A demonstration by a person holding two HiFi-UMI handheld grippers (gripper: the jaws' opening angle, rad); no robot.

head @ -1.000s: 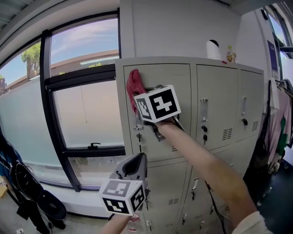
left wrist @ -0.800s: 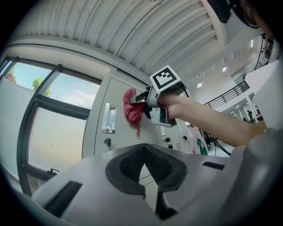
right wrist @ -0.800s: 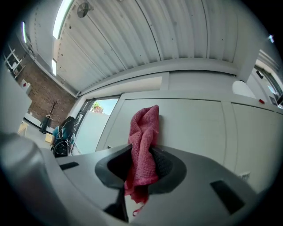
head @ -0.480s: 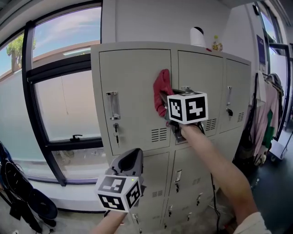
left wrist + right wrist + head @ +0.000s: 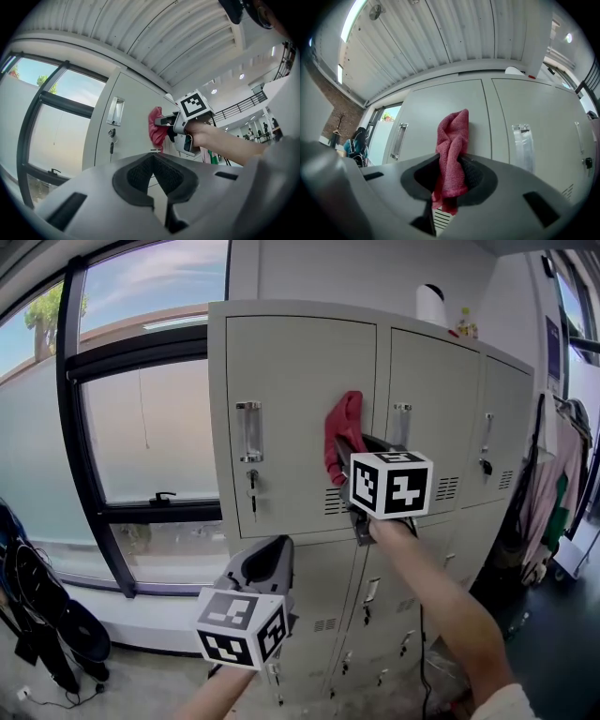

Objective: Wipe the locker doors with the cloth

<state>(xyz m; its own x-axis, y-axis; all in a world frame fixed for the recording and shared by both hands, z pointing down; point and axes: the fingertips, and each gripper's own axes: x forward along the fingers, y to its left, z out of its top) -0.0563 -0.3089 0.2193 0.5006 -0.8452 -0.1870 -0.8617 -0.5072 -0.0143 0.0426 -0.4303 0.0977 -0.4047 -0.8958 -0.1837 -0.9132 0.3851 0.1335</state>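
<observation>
Cloth [image 5: 451, 154], red and bunched, is clamped between the jaws of the right gripper [image 5: 450, 177], its upper end sticking up past the tips and a short tail hanging below. It lies against the upper-left locker door [image 5: 291, 381], near that door's right edge and just above the vent slots [image 5: 335, 502]. The handle [image 5: 248, 431] and the key [image 5: 251, 486] sit on the same door, well to the left of the cloth. The left gripper [image 5: 270, 557] hangs lower, in front of the bottom row of lockers, its jaws closed together with nothing between them. A window [image 5: 141, 427] lies left of the lockers, and clothes [image 5: 562, 493] hang at the right.
</observation>
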